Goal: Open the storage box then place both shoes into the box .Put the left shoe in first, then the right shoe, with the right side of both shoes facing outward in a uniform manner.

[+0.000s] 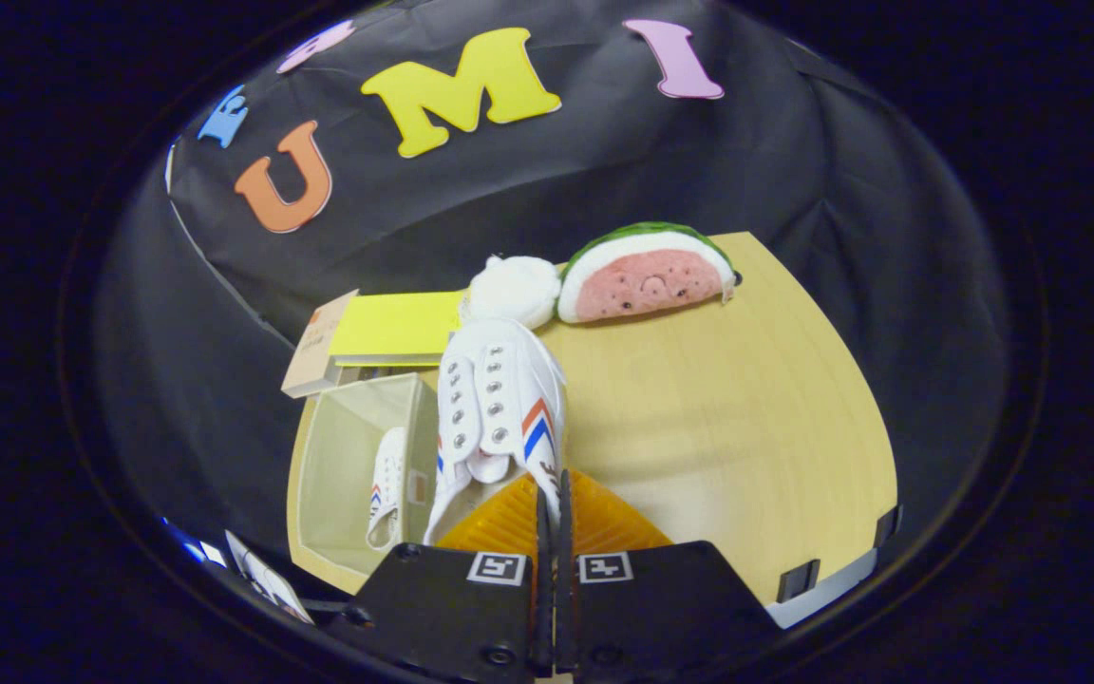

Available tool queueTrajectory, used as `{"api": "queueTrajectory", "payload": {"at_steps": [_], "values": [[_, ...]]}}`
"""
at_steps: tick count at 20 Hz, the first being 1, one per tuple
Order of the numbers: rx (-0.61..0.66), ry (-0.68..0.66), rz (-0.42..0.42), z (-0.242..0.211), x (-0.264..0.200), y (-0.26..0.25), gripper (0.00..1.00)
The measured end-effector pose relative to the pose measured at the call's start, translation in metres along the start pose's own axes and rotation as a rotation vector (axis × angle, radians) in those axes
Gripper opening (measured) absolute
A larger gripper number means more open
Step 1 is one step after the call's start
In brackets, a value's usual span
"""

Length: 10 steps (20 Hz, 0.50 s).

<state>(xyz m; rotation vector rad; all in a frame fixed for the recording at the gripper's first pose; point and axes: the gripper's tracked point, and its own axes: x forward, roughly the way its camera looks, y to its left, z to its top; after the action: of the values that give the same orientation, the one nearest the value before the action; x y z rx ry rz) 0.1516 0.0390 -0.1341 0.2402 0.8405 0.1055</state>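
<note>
My gripper is shut on the heel edge of a white shoe with red and blue stripes, held above the table with its toe pointing away from me. Left of it the storage box stands open, its yellow lid folded back behind it. Inside the box the other white shoe lies on its side against the right wall, with its striped side showing.
The wooden table stretches to the right of the fingers. A watermelon-slice plush and a white fluffy ball sit at the table's far edge, behind the held shoe. Black cloth walls surround the table.
</note>
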Motion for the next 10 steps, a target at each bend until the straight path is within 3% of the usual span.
{"api": "queueTrajectory", "payload": {"at_steps": [10], "values": [[0.082, -0.021, 0.075, -0.033, 0.010, 0.110, 0.07]]}}
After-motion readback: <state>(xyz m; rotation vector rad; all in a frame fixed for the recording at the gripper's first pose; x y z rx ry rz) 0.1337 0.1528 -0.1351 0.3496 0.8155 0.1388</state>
